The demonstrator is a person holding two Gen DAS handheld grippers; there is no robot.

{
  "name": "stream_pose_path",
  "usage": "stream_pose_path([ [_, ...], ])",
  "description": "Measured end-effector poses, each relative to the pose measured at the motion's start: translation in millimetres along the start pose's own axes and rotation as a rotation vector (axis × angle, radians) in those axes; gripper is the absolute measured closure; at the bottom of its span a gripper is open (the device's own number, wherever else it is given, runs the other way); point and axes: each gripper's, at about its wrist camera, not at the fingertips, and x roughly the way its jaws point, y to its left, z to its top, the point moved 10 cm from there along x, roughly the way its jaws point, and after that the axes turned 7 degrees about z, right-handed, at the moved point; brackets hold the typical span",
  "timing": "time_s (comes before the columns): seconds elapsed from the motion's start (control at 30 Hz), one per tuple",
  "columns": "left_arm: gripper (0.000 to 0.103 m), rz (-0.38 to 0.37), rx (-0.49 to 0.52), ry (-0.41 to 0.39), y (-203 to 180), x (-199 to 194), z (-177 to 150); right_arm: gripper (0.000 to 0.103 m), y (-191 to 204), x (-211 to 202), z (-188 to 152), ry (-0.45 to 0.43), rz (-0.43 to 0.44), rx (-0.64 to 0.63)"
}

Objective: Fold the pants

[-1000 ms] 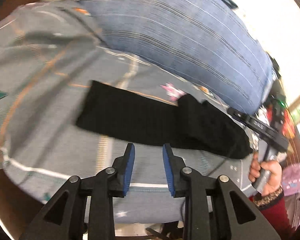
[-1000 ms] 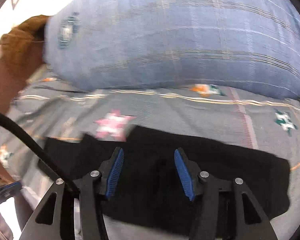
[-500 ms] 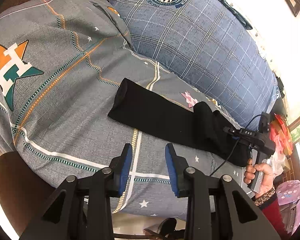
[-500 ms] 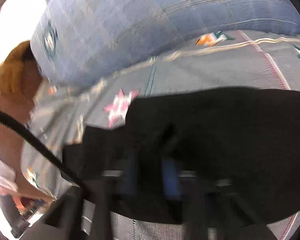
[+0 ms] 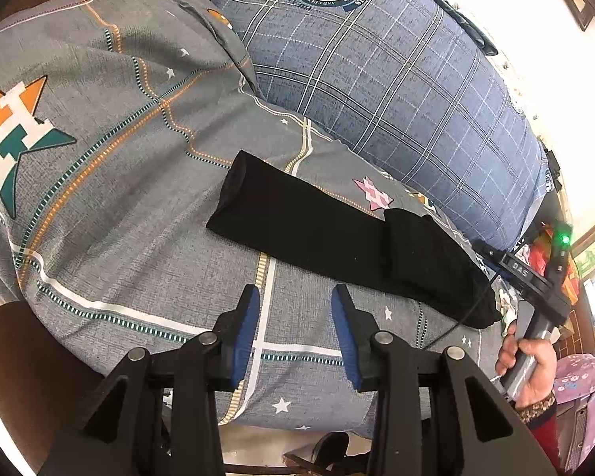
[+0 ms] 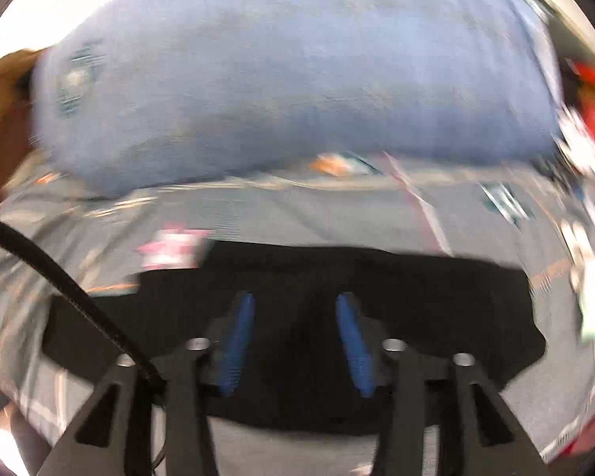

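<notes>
Both tools, left tool (image 5: 295, 309) and right tool (image 6: 293, 317), now gape empty; your right just released the black pants (image 5: 337, 238), one end folded over.

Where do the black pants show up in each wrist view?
Left wrist: black pants lie as a long strip across the middle, beyond the open left claw.
Right wrist: black pants fill the lower middle, behind the open right claw.
Shared landmark: pink star on the bedsheet.

Lying against a grey star-patterned bedsheet (image 5: 139, 182), a blue plaid pillow (image 5: 396, 91), with daylight glaring in beyond it.
</notes>
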Motion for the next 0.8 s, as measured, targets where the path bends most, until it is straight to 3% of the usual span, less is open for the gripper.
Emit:
stream_pose_path([
  [0.1,0.067,-0.015,-0.010,0.009,1,1,-3,0.025,59,17,-9,0.049,0.090,-0.126],
  [0.2,0.067,-0.030,-0.023,0.006,6,-1,-4,0.033,87,60,-22,0.141,0.026,-0.192],
  [0.27,0.066,-0.040,-0.035,0.002,11,-3,-2,0.072,92,91,-41,0.250,0.036,-0.123],
  [0.3,0.066,-0.041,-0.039,-0.001,14,-4,-1,0.071,102,99,-48,0.277,0.089,-0.072],
  [0.4,0.066,-0.048,-0.058,-0.007,25,-7,2,0.061,130,101,-52,0.266,0.118,-0.115],
  [0.5,0.063,-0.054,-0.077,-0.019,34,-10,6,0.061,168,95,-64,0.323,0.311,-0.125],
  [0.6,0.061,-0.048,-0.104,-0.036,48,-14,8,0.060,190,80,-55,0.241,0.235,-0.250],
  [0.63,0.061,-0.049,-0.115,-0.038,52,-13,9,0.052,201,77,-51,0.220,0.228,-0.296],
  [0.67,0.061,-0.049,-0.127,-0.037,56,-13,9,0.038,216,77,-46,0.210,0.229,-0.333],
  [0.7,0.061,-0.045,-0.139,-0.036,61,-12,9,0.032,222,81,-41,0.209,0.230,-0.346],
  [0.8,0.061,-0.042,-0.168,-0.036,71,-13,7,0.026,259,105,-27,0.239,0.264,-0.364],
])
